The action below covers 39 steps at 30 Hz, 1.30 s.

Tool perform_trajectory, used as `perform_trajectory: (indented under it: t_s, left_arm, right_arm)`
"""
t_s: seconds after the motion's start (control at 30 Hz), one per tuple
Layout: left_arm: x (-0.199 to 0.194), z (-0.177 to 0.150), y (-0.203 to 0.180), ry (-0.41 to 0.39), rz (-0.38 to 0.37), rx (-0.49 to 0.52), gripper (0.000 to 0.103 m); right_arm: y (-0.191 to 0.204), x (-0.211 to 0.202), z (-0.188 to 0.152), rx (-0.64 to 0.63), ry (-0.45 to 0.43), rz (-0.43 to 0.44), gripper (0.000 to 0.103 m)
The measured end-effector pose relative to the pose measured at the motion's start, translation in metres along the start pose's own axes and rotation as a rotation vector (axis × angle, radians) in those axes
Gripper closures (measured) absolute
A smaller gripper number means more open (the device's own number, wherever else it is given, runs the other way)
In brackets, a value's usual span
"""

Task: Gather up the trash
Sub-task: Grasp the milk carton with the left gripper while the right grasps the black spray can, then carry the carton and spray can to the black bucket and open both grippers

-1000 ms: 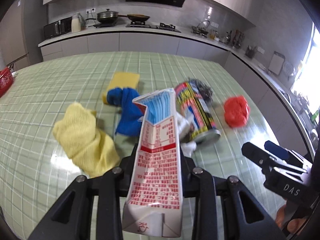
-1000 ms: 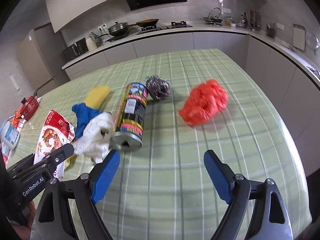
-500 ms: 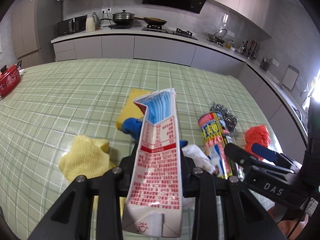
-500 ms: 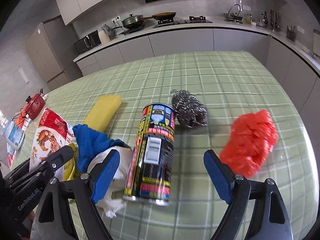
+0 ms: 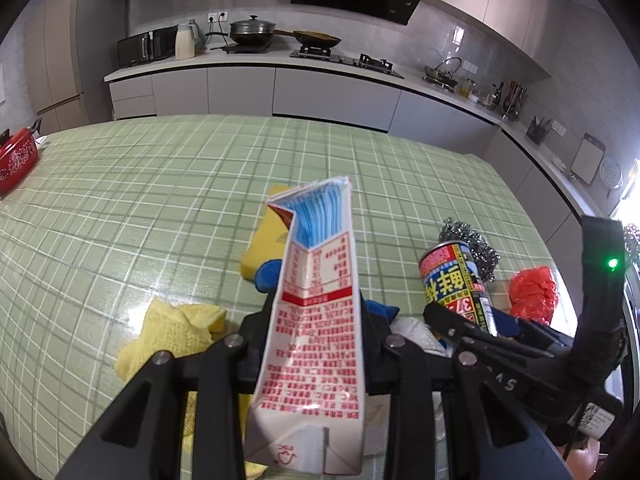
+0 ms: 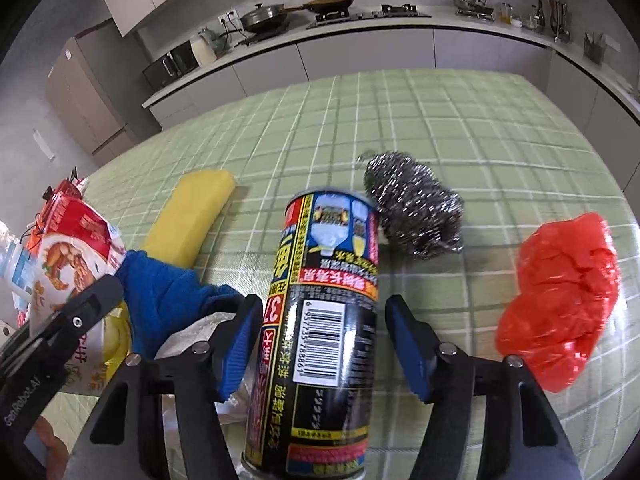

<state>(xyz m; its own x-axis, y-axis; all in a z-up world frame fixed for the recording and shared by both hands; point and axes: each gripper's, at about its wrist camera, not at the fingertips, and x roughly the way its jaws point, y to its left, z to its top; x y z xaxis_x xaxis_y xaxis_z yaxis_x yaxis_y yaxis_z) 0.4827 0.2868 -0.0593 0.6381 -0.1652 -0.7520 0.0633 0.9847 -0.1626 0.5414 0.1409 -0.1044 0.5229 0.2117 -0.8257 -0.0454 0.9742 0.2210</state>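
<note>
My left gripper [image 5: 316, 316] is shut on a red and white carton [image 5: 316, 328] and holds it above the green checked table [image 5: 160, 184]. A black printed can [image 6: 320, 320] lies on the table between the blue fingers [image 6: 404, 340] of my right gripper [image 6: 320, 336]. The jaws stand on both sides of the can with small gaps, open. The can also shows in the left wrist view [image 5: 456, 280]. The carton shows at the left of the right wrist view [image 6: 76, 248].
A steel scourer [image 6: 416, 208], a red plastic bag [image 6: 560, 292], a yellow sponge [image 6: 188, 216], a blue cloth [image 6: 168, 292] and white crumpled paper [image 6: 196, 332] lie around the can. A yellow cloth [image 5: 176, 332] lies left. A red pot [image 5: 16, 156] stands at the table's left edge.
My right gripper has moved forward over the can, and its jaws have narrowed around it. My left gripper has kept hold of the carton and has tilted up.
</note>
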Motion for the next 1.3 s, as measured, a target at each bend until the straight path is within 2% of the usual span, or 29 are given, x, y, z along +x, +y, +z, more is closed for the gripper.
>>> perform_trajectory:
  t_s: [0.27,0.53,0.7,1.07,1.3]
  left_arm:
    - [-0.004,-0.002,0.003,-0.008,0.003,0.003,0.07]
    - [-0.025,-0.01,0.0,-0.035,-0.028,0.033,0.07]
    - [-0.04,-0.019,-0.012,-0.044,-0.078,0.072,0.07]
    - [-0.068,-0.053,-0.078,-0.025,-0.232,0.189,0.07]
    - [-0.082,-0.072,-0.139,-0.033,-0.251,0.233,0.07]
  right_arm:
    - [0.005,0.004,-0.008,-0.015,-0.014,0.022,0.048]
    - [0.004,-0.05,-0.018,-0.004,-0.151,-0.004,0.048]
    - [-0.006,-0.09,-0.041,0.052,-0.205,-0.041,0.048]
    - [-0.06,-0.169,-0.109,0.205,-0.25,-0.158,0.048]
    - [-0.12,-0.216,-0.137,0.246,-0.296,-0.161,0.048]
